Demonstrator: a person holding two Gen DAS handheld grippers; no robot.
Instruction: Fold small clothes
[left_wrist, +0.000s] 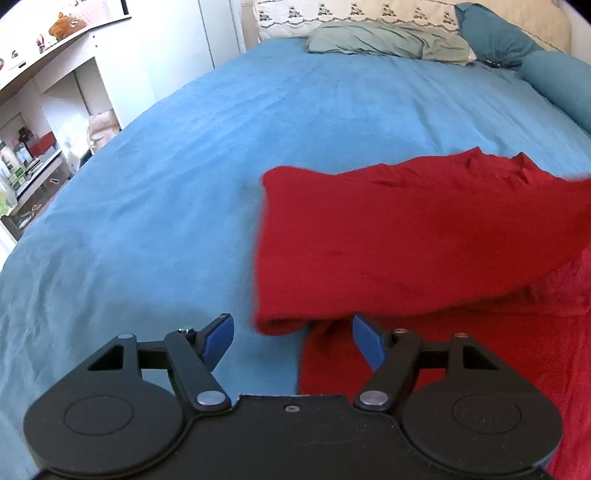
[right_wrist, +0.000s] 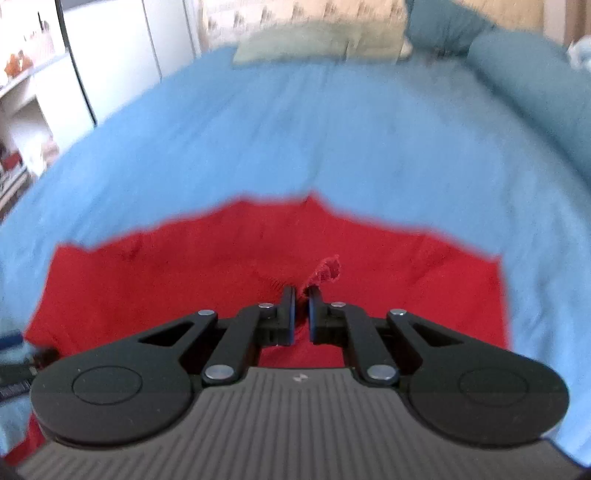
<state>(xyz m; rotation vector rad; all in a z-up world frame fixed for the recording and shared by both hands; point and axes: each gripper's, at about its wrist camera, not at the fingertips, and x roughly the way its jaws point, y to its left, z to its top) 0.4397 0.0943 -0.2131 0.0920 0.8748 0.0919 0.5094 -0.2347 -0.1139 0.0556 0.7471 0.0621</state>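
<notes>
Garment (left_wrist: 424, 236): I am seeing solid red, plain, no print; it is showing the same red in the right wrist view (right_wrist: 221, 266)
Bedspread (left_wrist: 184, 166): I am reading it as plain mid blue
Left gripper (left_wrist: 293, 338): I am looking at a black frame carrying blue finger pads (left_wrist: 219, 338)
Right gripper (right_wrist: 302, 314): I am seeing black arms over a grey ribbed body
Pillows: sage green (left_wrist: 388, 42); dark teal (left_wrist: 495, 35); cream with a dark embroidered pattern (left_wrist: 354, 16)
Shelving (left_wrist: 74, 74): white
</notes>
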